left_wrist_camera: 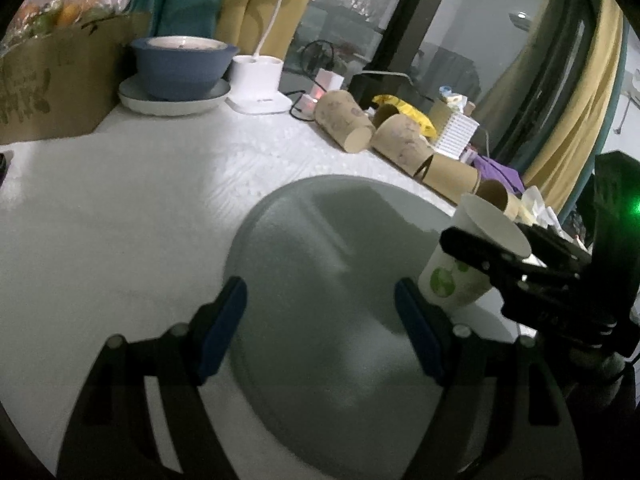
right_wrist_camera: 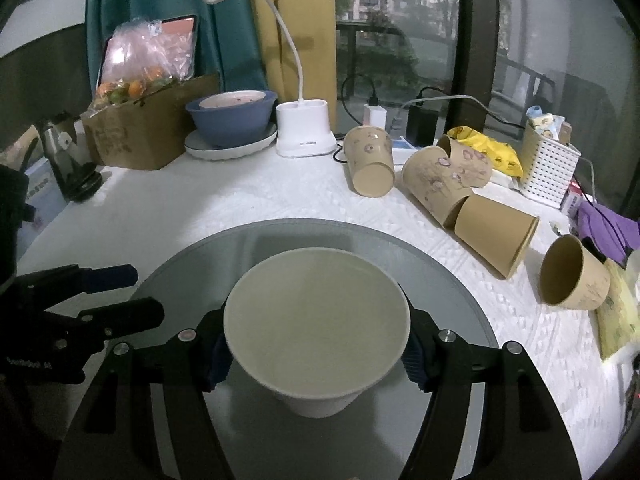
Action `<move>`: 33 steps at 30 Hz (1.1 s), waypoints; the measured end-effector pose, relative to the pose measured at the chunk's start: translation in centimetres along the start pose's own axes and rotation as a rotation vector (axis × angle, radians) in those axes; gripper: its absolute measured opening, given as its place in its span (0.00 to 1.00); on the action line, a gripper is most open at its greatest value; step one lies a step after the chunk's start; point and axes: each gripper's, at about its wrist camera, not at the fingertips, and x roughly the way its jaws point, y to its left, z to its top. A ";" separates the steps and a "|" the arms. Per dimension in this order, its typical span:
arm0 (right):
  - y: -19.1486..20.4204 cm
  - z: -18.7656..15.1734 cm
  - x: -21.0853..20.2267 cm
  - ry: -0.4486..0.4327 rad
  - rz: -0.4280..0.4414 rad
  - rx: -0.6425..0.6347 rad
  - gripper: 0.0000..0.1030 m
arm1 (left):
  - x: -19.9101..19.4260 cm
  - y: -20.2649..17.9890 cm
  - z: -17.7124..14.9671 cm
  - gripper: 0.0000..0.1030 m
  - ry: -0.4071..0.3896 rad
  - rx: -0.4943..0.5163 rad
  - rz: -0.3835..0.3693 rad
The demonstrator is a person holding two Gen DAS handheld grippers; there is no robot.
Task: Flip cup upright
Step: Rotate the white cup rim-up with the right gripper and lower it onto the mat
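Right wrist view | right gripper (right_wrist_camera: 316, 354) pinches white paper cup (right_wrist_camera: 316, 320) mid-wall, mouth up | light, crushable: squeeze gently | left gripper (left_wrist_camera: 320, 328) spread, empty

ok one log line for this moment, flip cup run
right gripper: shut on white cup, mouth up, over grey disc | left gripper: open, empty
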 end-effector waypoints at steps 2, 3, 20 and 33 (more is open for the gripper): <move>0.0 -0.2 -0.4 -0.003 0.001 0.008 0.79 | -0.4 -0.3 -0.1 0.75 -0.009 0.010 0.000; 0.0 -0.3 -0.6 -0.005 0.002 0.013 0.79 | -0.7 -0.6 -0.1 0.75 -0.014 0.017 0.001; 0.3 -1.5 -6.0 -0.070 -0.013 0.046 0.80 | -5.6 -4.0 -1.0 0.75 -0.131 0.118 0.019; 0.5 -1.3 -11.0 -0.162 -0.022 0.057 0.80 | -9.5 -6.6 -1.2 0.76 -0.217 0.172 0.015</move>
